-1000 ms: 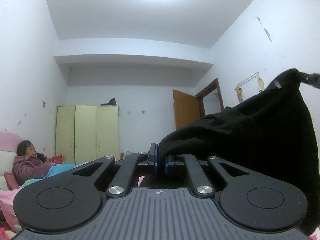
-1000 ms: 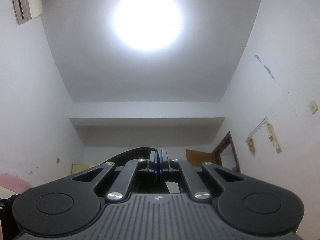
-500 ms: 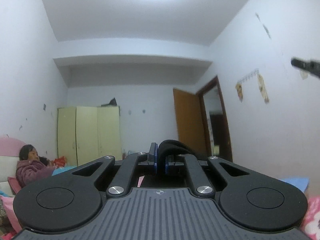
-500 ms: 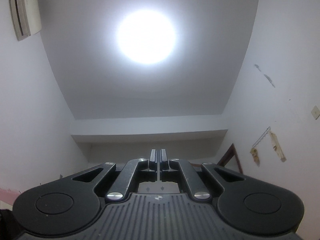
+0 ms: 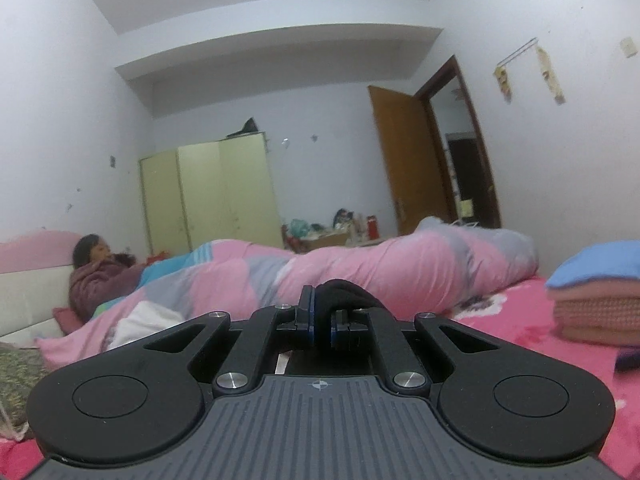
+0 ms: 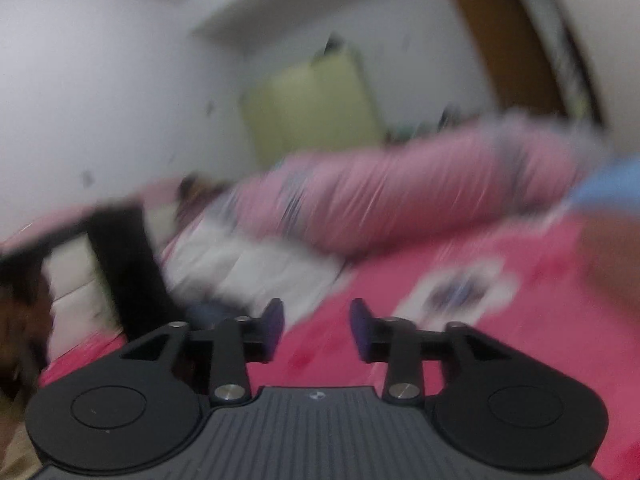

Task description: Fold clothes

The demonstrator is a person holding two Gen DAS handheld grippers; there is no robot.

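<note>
Left gripper (image 5: 321,322): jaws pressed together on a fold of black cloth (image 5: 345,295); pointing level across the bed.
Black cloth: bunched into a hump between and over the left jaw tips, draping off to their right side; only this small part shows in the left view.
Right gripper (image 6: 317,327): jaws have just been opening and stand spread; nothing between the pads, only sheet visible through the gap.
Right view: heavily blurred; a dark hanging strip (image 6: 128,268) at far left, cannot tell whether it is the same cloth.
Sheet (image 5: 516,320): hot pink with pale flower prints, under both grippers.
Quilt (image 5: 400,268): pink and grey patches, rolled in a long ridge across the bed beyond the left gripper.
White fabric (image 5: 140,320): lies at the near edge of the quilt, left of the left gripper.
Stack (image 5: 596,308): folded pink knits with a blue item on top, on the sheet at the right, well apart from the gripper.
Person (image 5: 100,272): sitting at the headboard end, far left, in a dark purple top, partly under the quilt.
Wardrobe (image 5: 208,196): pale green, against the back wall.
Door (image 5: 408,160): brown, standing open at the right.
</note>
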